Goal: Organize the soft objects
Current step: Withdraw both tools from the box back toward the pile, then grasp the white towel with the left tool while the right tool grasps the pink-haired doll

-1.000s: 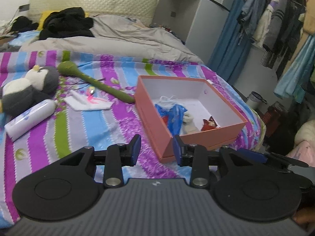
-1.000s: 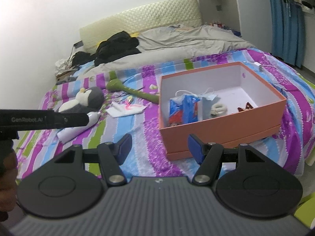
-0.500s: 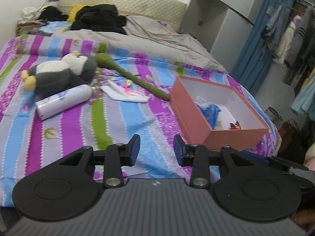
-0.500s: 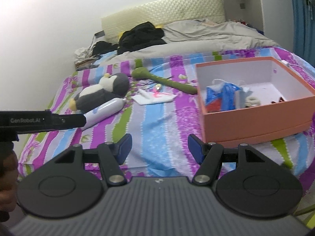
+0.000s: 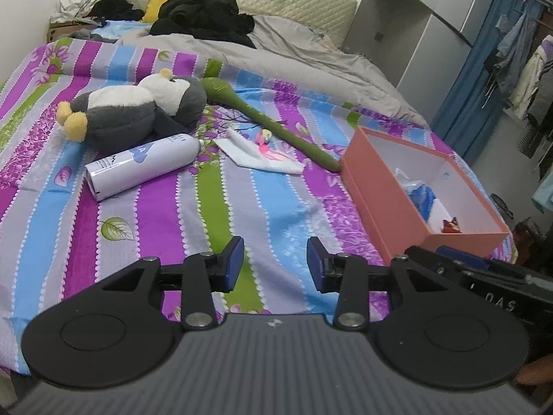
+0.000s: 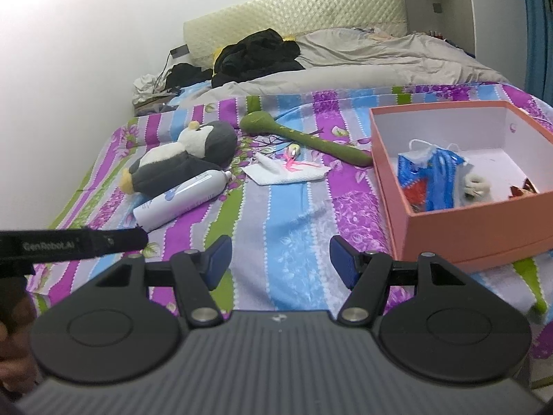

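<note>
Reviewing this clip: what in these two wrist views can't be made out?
- Left wrist view: orange box contents are partly hidden by its near wall.
- Both views: print on the white bottle is too small to read.
- Both views: the small pink item on the white cloth is too small to identify.
- Right wrist view: the left gripper shows only one finger, cut off at the edge.

"GenRobot.AI" in pale letters on the black bar of the left gripper (image 6: 74, 243) at the right wrist view's left edge, blue logo and fine print on the white spray can (image 5: 143, 160), too small to read
</note>
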Available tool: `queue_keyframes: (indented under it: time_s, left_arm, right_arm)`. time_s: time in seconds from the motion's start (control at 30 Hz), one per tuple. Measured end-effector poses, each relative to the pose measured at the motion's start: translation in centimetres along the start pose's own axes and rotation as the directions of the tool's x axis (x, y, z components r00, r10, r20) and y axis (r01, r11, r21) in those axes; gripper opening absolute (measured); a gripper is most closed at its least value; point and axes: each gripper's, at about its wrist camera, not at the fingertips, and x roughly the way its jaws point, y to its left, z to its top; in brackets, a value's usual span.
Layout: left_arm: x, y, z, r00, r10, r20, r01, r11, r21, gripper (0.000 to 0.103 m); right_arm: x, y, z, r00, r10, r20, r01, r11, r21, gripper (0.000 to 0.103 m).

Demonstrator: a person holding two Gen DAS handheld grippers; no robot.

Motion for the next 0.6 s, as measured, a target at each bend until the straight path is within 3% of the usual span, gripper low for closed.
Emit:
queue_keyframes:
  time_s: [0.6]
  left_arm:
    - [15.8, 3.2, 2.3, 0.998, -0.006, -0.059, 0.005, 1.0, -0.023, 0.05]
  right_arm:
    - [11.1, -0.8, 3.7, 1.0, -0.011, 0.004, 0.011, 1.0, 0.0, 0.065]
